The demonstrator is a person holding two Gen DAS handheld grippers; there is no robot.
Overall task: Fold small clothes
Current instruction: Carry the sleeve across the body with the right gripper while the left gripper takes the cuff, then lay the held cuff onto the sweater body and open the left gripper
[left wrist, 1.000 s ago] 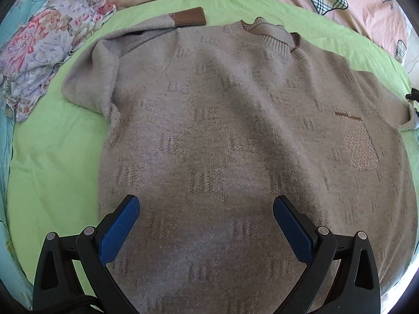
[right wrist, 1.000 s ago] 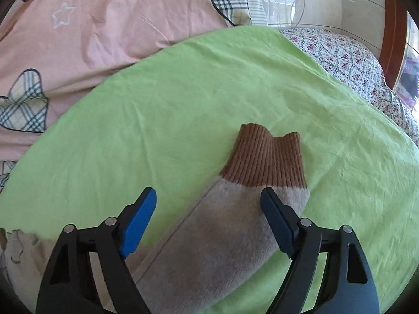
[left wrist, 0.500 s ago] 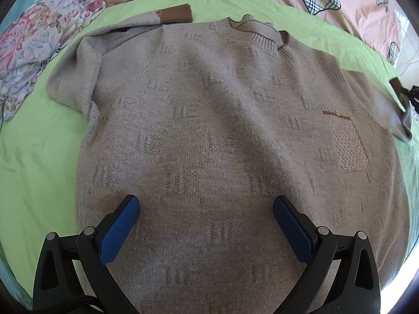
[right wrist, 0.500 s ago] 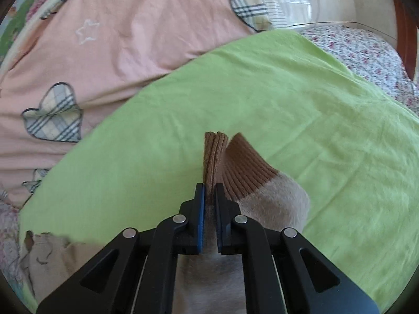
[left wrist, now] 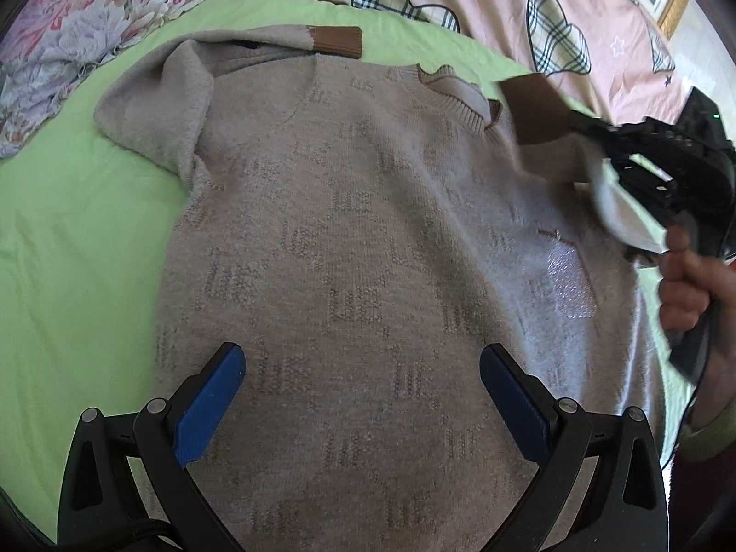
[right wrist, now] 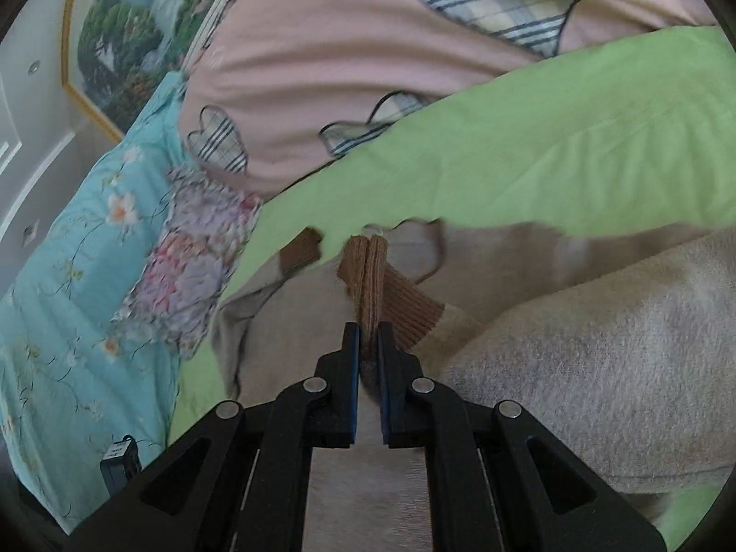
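Sweater (left wrist: 368, 239), fuzzy beige knit, flat on a green sheet (left wrist: 69, 253) with one sleeve lifted.

Left wrist view: the left gripper (left wrist: 361, 391) hovers with jaws spread wide and nothing between them; the woven-block body lies between and ahead of them, ribbed collar (left wrist: 460, 96) far ahead. A brown ribbed cuff (left wrist: 338, 39) rests folded across the far shoulder. Ahead to the right, the right gripper (left wrist: 593, 133), held in a hand (left wrist: 685, 285), carries the other cuff (left wrist: 536, 110) above the chest. Right wrist view: the right gripper's (right wrist: 368, 336) jaws are pinched tight on that bunched ribbed cuff (right wrist: 372, 276), soft sleeve (right wrist: 575, 345) draping to the right of them.
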